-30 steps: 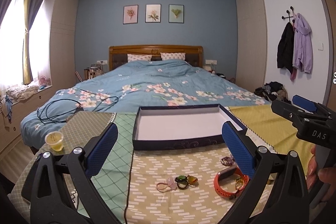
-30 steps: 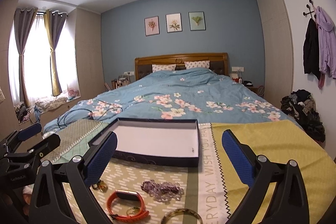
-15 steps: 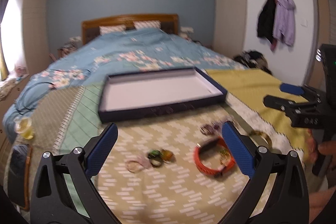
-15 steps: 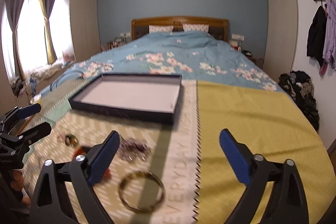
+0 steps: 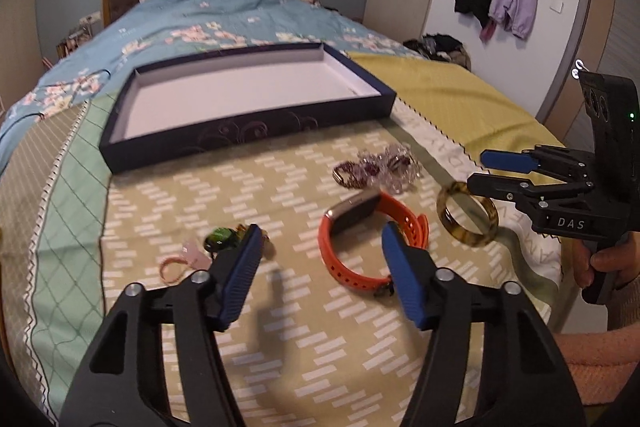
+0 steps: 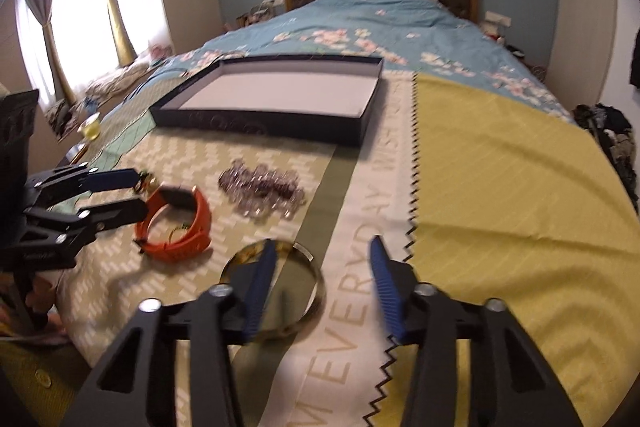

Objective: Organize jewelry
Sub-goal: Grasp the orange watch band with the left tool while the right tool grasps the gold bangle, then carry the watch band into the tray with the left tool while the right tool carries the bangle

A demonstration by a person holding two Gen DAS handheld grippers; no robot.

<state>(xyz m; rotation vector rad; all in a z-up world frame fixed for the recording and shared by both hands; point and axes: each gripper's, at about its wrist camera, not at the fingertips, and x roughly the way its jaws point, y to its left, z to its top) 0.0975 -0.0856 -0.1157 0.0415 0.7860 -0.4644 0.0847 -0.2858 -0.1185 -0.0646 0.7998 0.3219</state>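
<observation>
Left wrist view: left gripper point(image 5: 318, 247) spread apart above orange watch band point(image 5: 370, 239) on bed; right gripper point(image 6: 322, 267) parted over bangle point(image 6: 276, 287). Navy tray point(image 5: 248, 131) beyond, beads point(image 5: 378, 167) between.

Orange watch band point(image 5: 372, 239), tortoiseshell bangle point(image 5: 467, 219)

Our left gripper point(image 5: 320, 247) hangs low over the patterned bedspread point(image 5: 224, 195) with its blue pads spread apart and nothing between them. Just past the right pad lies the orange watch band point(image 5: 370, 239), its loop touching that pad's tip in our view. Beside the left pad's tip sit a green stone ring point(image 5: 219, 239) and a pink ring point(image 5: 180, 265). Further ahead and to the right we see a heap of purple beads point(image 5: 378, 167), then a tortoiseshell bangle point(image 5: 467, 213) under our right gripper point(image 5: 492, 171), whose fingers are parted. Well ahead rests the dark shallow box point(image 5: 248, 127).
</observation>
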